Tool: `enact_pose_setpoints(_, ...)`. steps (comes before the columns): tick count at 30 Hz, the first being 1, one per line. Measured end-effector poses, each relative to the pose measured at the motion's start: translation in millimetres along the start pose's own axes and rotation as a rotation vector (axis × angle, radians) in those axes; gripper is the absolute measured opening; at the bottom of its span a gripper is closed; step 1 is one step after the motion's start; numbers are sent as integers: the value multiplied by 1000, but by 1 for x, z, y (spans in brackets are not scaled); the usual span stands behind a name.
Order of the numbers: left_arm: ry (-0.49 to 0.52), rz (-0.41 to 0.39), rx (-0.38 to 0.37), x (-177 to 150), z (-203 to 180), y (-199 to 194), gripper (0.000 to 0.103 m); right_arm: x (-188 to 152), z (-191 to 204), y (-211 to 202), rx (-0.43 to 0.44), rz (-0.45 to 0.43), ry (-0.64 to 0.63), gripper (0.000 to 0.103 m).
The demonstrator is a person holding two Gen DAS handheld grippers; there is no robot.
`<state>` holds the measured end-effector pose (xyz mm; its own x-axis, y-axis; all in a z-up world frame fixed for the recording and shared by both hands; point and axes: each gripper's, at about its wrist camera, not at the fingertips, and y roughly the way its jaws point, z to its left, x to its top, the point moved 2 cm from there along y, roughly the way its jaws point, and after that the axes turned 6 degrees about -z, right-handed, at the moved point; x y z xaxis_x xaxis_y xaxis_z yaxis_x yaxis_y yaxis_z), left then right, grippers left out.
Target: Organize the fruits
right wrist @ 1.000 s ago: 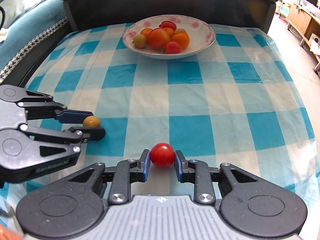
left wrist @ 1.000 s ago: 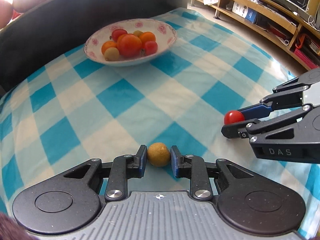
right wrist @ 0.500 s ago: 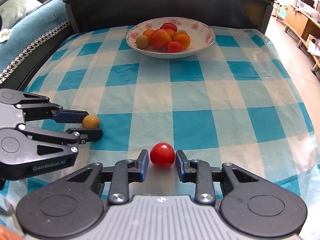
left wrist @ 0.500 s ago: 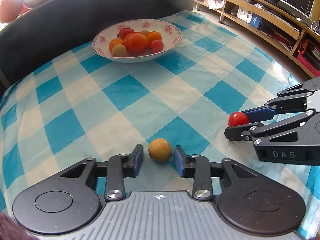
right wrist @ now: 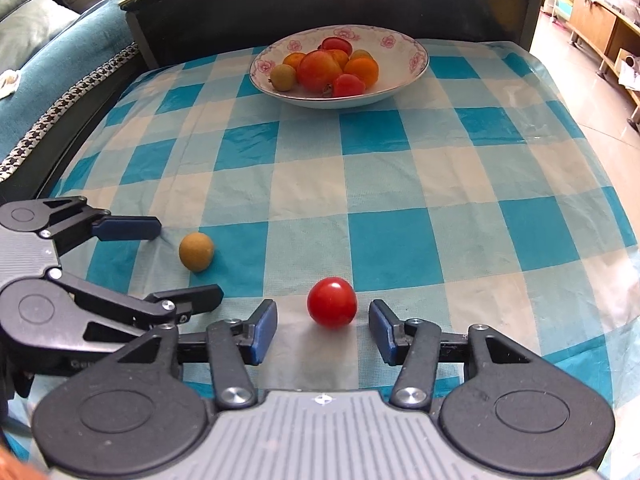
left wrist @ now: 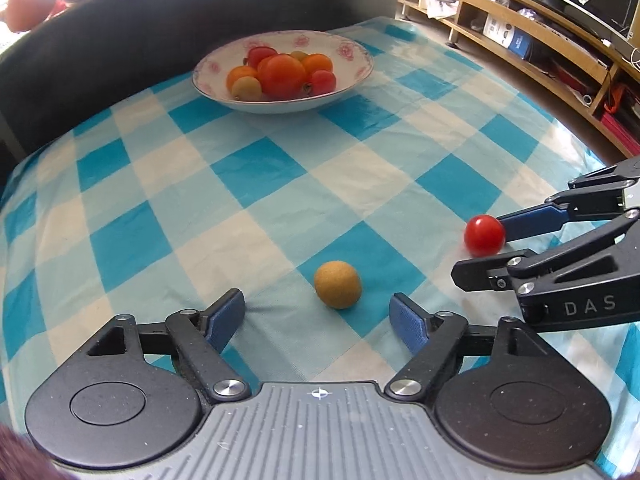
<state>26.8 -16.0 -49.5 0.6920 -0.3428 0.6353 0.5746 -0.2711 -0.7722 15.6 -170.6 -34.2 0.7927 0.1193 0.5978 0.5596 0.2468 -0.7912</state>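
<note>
Tan fruit [left wrist: 337,285] and red tomato [right wrist: 332,302] lie loose near the cloth's [right wrist: 384,184] near edge (bowl [right wrist: 416,60] far side); our left gripper [left wrist: 318,316] and right gripper [right wrist: 322,330] gape wide around them.

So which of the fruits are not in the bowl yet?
Two: the tan round fruit between the open left gripper's fingers, and the red tomato between the open right gripper's fingers. Both rest on the checked cloth; the others sit in the bowl.
</note>
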Motion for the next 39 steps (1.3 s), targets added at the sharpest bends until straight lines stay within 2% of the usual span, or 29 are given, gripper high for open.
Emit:
enact_pose_setpoints(5,-5,26,9,4,-2,2,85,5,1,2,-18,27,1,50)
enact_pose_setpoints(9,-5,-3,7,-2,1,2,89,5,3,2,-28,29,-3,50)
enact_pose_setpoints(11,-6,11,20,0,0,2,91,4,4,2,-37,32,1,48)
enact_pose_setpoints(15,-24,19,-8,1,3,3,93,6,0,2,-41,39,25,44)
enact_pose_setpoints(18,0,5,13,0,2,2,87,8,3,4,-56,42,6,39)
enact_pose_setpoints(20,-22,-8,27,3,6,1,73,6,4,3,-62,35,-10,36)
enact_pose_setpoints(25,-37,-32,45,7,9,0,53,3,0,0,-58,16,-13,31)
enact_pose_setpoints(29,-38,-18,77,6,8,-4,36,2,1,-1,-57,9,-40,30)
enact_pose_setpoints(32,-38,-12,74,4,9,-6,32,1,3,-2,-60,10,-52,29)
enact_pose_setpoints(39,-53,-23,69,4,15,-6,33,1,8,-2,-67,9,-58,29)
